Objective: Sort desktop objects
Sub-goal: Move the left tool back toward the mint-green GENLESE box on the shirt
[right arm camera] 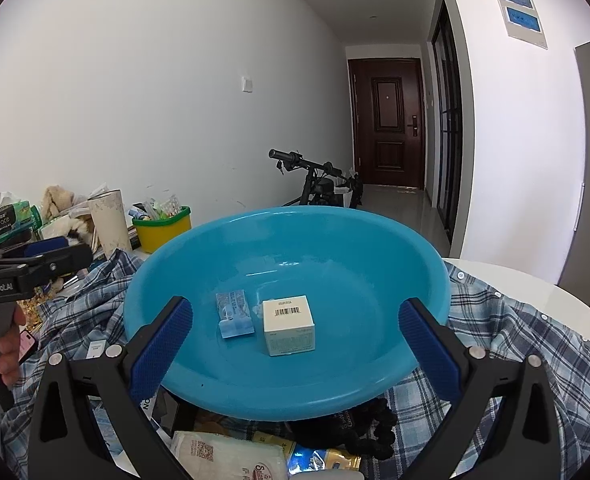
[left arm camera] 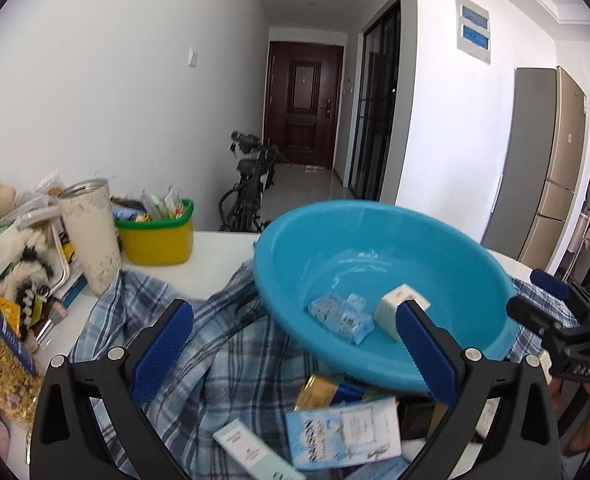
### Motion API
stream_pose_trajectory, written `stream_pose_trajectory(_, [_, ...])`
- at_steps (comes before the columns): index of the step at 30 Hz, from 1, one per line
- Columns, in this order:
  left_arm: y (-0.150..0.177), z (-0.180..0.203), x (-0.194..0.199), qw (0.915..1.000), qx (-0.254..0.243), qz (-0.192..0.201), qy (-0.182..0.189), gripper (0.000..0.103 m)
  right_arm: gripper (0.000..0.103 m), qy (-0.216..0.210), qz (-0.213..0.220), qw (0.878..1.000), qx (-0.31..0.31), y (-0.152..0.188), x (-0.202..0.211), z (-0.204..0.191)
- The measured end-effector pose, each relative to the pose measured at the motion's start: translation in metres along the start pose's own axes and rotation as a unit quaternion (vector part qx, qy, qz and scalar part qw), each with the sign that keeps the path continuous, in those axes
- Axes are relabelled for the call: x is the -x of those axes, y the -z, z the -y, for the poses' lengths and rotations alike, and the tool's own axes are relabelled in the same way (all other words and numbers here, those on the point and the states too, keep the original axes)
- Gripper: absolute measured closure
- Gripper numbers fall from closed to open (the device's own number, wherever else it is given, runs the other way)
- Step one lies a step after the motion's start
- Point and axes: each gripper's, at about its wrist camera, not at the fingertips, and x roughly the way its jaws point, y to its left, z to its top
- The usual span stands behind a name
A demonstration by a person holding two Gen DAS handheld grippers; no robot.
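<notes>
Both hand-held grippers hover wide apart over the blue basin, nothing pinched.

The left hand-held gripper and the right hand-held gripper each have their jaws spread. The blue basin sits tilted on a plaid shirt on the white counter; inside lie a white box and, just beside it, a pale-blue packet. More packets lie in front of the basin.

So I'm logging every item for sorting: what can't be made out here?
- Right wrist view: items beneath the blue basin are hidden by it.
- Left wrist view: the light blue packet is motion-blurred, its small print unreadable.
- Left wrist view: the yellow bin contents are too small.
</notes>
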Motion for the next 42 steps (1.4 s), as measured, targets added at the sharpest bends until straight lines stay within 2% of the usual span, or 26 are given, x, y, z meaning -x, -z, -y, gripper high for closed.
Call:
stream_pose_trajectory(4, [0.024, -0.008, 0.001, 0.9993, -0.003, -0.035, -0.013, 0.000, 0.000, -0.002, -0.005, 1.000, 0.004, 0.001, -0.002, -0.003])
stream_pose_trajectory(10, [0.069, -0.007, -0.009, 0.9929, -0.041, -0.087, -0.070, 0.000, 0.000, -0.005, -0.005, 1.000, 0.008, 0.002, -0.001, -0.006])
stream_pose_trajectory(17, [0.096, -0.007, -0.021, 0.9890, -0.033, -0.135, -0.051, 0.000, 0.000, -0.003, -0.005, 1.000, 0.009, 0.002, -0.002, -0.006])
stream_pose_trajectory(21, [0.104, -0.009, -0.028, 0.9839, -0.040, -0.154, -0.081, 0.000, 0.000, -0.003, -0.003, 1.000, 0.009, 0.001, -0.001, -0.005])
stream_pose_trajectory(28, [0.115, -0.021, -0.028, 0.9794, -0.032, -0.174, -0.098, 0.000, 0.000, -0.005, -0.004, 1.000, 0.009, 0.001, -0.001, -0.006])
stream_pose_trajectory(32, [0.115, -0.018, -0.024, 0.9799, -0.037, -0.165, -0.106, 0.000, 0.000, -0.006, -0.006, 1.000, 0.011, 0.001, -0.001, -0.006])
stream_pose_trajectory(37, [0.108, -0.006, -0.028, 0.9829, -0.049, -0.159, -0.080, 0.001, 0.000, -0.007, -0.009, 1.000, 0.015, 0.002, -0.002, -0.008])
stream_pose_trajectory(38, [0.109, -0.004, -0.031, 0.9824, -0.051, -0.163, -0.077, 0.002, 0.000, -0.007, -0.010, 1.000, 0.017, 0.003, -0.003, -0.008])
stream_pose_trajectory(42, [0.112, -0.006, -0.038, 0.9811, -0.039, -0.180, -0.060, 0.022, 0.000, -0.005, -0.009, 1.000, 0.017, 0.002, -0.002, -0.007])
